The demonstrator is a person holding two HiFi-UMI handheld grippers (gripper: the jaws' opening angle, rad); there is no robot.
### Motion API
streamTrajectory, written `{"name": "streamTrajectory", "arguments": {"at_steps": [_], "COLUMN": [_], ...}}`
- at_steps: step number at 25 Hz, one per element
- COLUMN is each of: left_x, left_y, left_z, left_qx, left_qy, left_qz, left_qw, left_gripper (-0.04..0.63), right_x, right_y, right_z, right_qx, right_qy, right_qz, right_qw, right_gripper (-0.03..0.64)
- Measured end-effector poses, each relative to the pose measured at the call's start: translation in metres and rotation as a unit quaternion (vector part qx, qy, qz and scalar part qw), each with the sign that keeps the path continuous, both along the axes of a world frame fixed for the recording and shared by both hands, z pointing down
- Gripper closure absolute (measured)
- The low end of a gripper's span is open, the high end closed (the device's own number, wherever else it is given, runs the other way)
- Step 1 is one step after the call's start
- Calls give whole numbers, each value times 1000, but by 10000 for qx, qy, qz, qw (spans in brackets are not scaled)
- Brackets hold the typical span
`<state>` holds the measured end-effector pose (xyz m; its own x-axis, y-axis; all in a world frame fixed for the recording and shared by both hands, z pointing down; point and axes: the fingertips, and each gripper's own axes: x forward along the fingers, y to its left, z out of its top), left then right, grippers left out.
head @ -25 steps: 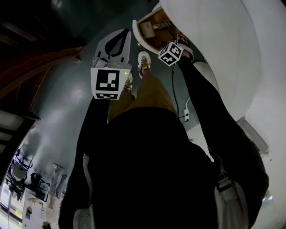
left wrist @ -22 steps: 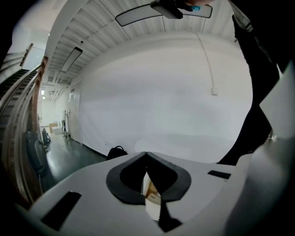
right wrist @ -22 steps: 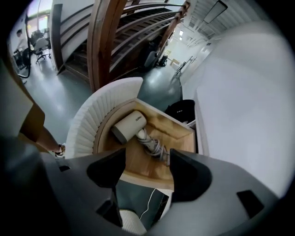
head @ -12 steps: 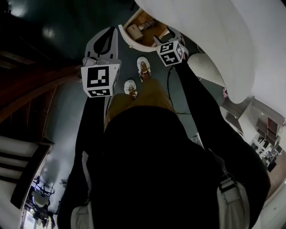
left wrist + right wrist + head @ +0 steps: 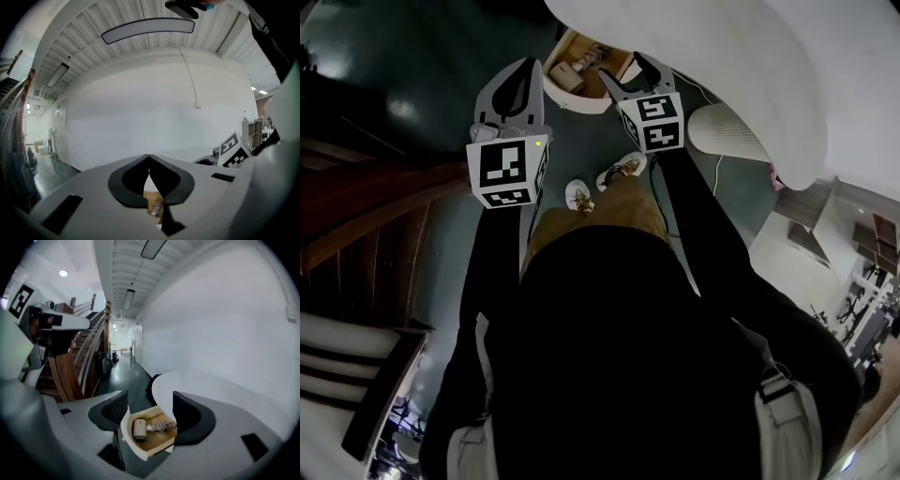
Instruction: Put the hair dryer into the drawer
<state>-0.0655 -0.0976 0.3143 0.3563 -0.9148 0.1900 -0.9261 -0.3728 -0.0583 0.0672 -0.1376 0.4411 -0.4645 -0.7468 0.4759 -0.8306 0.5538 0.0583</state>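
Observation:
The hair dryer (image 5: 139,429), a short beige cylinder, lies inside the open wooden drawer (image 5: 140,453) with its bundled cord (image 5: 161,426) beside it. In the head view the dryer (image 5: 567,77) shows in the drawer (image 5: 574,101) under the white rounded cabinet top. My right gripper (image 5: 150,398) is open and empty, held short of the drawer, which shows between its jaws. It points at the drawer's right side in the head view (image 5: 630,75). My left gripper (image 5: 148,157) is shut on nothing, and in the head view (image 5: 528,66) it hangs just left of the drawer.
The white rounded cabinet (image 5: 722,56) fills the upper right. A wooden staircase (image 5: 356,187) runs along the left, also in the right gripper view (image 5: 70,376). The person's shoes (image 5: 577,195) stand on the dark floor below the drawer. A white round object (image 5: 727,131) and a cable lie to the right.
The head view has swung, so the drawer now sits between the two grippers' tips. My right gripper has drawn back a little from the drawer. The person's feet have shifted.

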Motion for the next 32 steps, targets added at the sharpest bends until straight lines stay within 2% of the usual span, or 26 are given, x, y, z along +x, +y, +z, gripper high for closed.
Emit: {"name": "streamTrajectory", "arguments": {"at_steps": [5, 12, 25, 32], "left_x": [11, 26, 39, 39], "left_y": [10, 26, 40, 43], "left_z": [-13, -27, -51, -65], "left_qx": [102, 199, 436, 601], "left_qy": [-67, -92, -117, -217], "left_qz": [140, 220, 260, 323], "left_qw": [9998, 9995, 9986, 9974], "left_gripper": [578, 578, 579, 578], "right_x": [-2, 4, 3, 16], "right_y": [11, 33, 65, 71], "right_z": [-52, -97, -152, -179], "right_qx": [367, 667, 1409, 1845], "right_qy": [-494, -840, -1206, -1129], "right_qz": [68, -13, 67, 236], "right_qw": [9981, 9942, 9826, 9760], "right_gripper": [305, 305, 305, 305]}}
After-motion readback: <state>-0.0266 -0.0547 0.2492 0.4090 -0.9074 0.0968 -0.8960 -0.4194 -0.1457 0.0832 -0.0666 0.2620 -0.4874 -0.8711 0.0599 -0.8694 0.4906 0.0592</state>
